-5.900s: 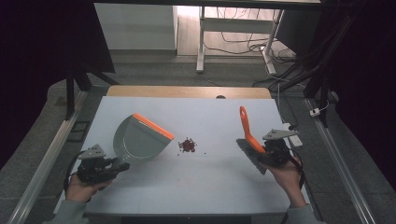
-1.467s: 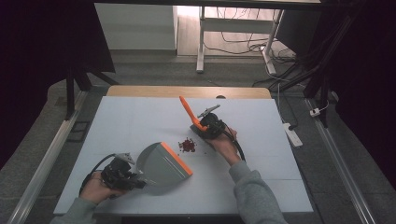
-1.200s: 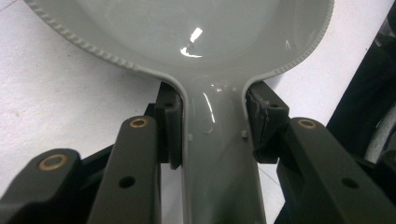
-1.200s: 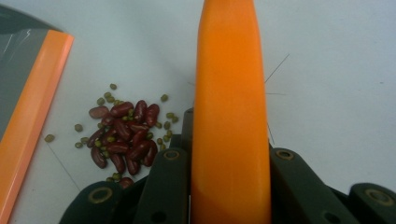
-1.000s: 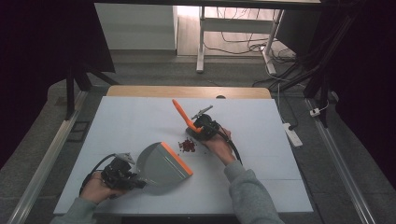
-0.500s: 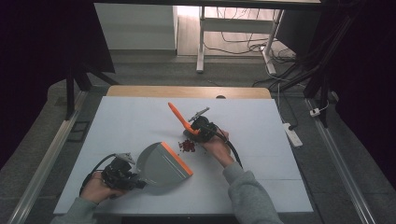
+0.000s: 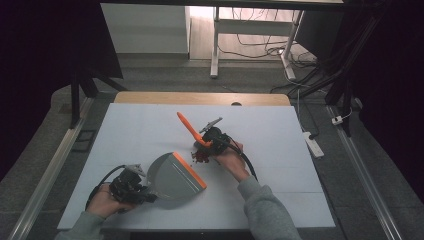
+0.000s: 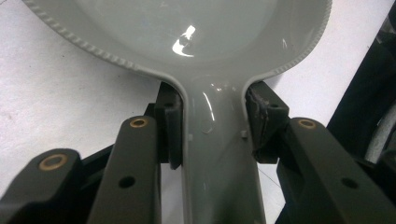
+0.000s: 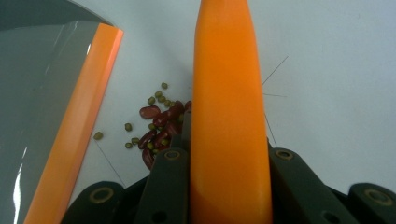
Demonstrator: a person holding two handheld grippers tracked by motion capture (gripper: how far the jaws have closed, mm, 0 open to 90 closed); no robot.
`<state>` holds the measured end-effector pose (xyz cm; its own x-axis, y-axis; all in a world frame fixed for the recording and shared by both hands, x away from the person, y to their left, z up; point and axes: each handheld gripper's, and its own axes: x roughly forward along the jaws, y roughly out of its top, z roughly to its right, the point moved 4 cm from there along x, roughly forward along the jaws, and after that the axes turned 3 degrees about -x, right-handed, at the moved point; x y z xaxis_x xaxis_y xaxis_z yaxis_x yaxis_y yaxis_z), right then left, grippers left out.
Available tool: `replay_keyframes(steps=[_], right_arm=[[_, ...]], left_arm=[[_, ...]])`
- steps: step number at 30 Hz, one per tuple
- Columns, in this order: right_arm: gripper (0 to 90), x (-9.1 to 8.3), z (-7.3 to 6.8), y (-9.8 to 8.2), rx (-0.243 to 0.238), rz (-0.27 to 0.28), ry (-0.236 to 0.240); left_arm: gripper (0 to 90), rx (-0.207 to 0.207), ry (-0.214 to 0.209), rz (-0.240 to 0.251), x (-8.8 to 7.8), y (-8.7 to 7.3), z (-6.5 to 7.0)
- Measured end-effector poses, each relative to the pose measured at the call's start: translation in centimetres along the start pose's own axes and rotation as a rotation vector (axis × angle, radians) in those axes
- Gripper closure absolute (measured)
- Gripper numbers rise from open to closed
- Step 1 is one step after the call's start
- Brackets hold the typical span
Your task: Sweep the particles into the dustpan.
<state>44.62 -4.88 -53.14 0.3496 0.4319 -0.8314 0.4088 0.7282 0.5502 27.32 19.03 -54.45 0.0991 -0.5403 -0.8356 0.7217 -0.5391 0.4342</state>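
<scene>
A grey dustpan [image 7: 170, 175] with an orange lip [image 7: 191, 170] lies flat on the white table [image 7: 285, 150], its lip turned toward a small pile of red and green beans [image 7: 201, 156]. My left gripper [image 7: 141, 192] is shut on the dustpan's handle [image 8: 217, 154]; its pads [image 8: 170, 126] press both sides. My right gripper [image 7: 211, 142] is shut on an orange brush handle [image 7: 188, 127], which slants up and to the left. In the right gripper view the handle [image 9: 229, 116] stands over the beans [image 9: 159, 128], with the dustpan lip [image 9: 79, 126] to their left. The bristles are hidden.
The table's wooden far edge [image 7: 200, 98] runs along the back. A white power strip [image 7: 314, 145] lies on the floor to the right. A desk frame [image 7: 216, 45] and cables stand beyond the table. Metal rails [image 7: 55, 165] flank both sides.
My right gripper has carried the brush a little down and left, closer to the beans. The dustpan and my left gripper have stayed where they were.
</scene>
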Motion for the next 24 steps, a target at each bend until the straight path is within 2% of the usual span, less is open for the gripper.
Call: replay_keyframes(steps=[6,11,24], right_arm=[[77.7,0.0,-0.7,0.1,0.007,0.007,0.028],[77.6,0.2,-1.6,0.3,-0.012,0.006,0.034],[77.6,0.3,-2.3,0.5,-0.008,0.019,0.046]], left_arm=[[61.9,0.004,0.0,-0.002,0.0,0.0,0.1],[61.9,0.007,-0.003,-0.004,0.0,0.1,0.1],[61.9,0.007,-0.002,-0.002,0.1,0.1,0.1]])
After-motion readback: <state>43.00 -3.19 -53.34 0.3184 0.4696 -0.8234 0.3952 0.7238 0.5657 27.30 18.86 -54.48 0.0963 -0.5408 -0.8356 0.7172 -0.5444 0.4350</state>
